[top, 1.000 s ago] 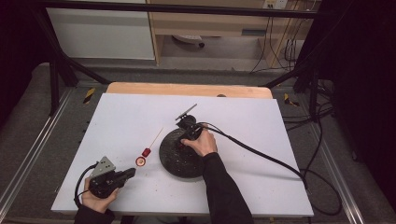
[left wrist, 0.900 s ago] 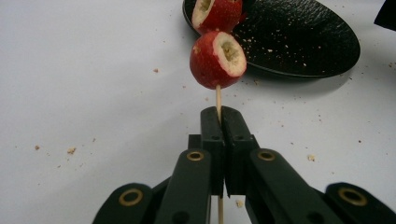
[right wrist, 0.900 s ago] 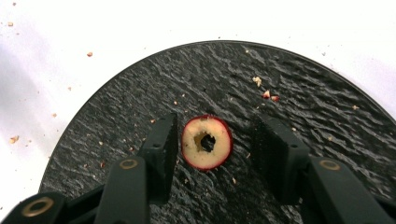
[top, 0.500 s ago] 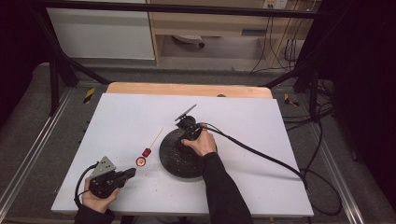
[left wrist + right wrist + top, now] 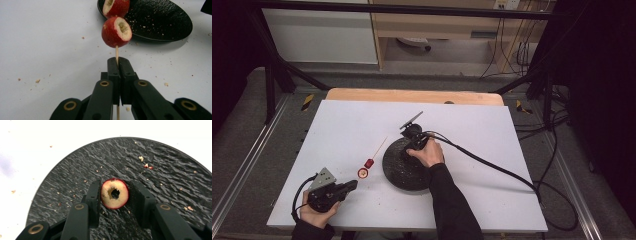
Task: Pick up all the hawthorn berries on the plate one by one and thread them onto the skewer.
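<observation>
Your right tool (image 5: 114,195) had just closed on the cored fruit piece (image 5: 114,193); overtightening risked crushing it. Left tool (image 5: 117,65) clamped the skewer (image 5: 116,52).

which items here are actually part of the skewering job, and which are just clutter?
In the job:
- wooden skewer, clamped in the left gripper
- two cored red fruits already on it
- third cored fruit, between the jaws of the right gripper, which have just been closing on it
- black plate under it

Lying about:
- crumbs on the white table
</observation>
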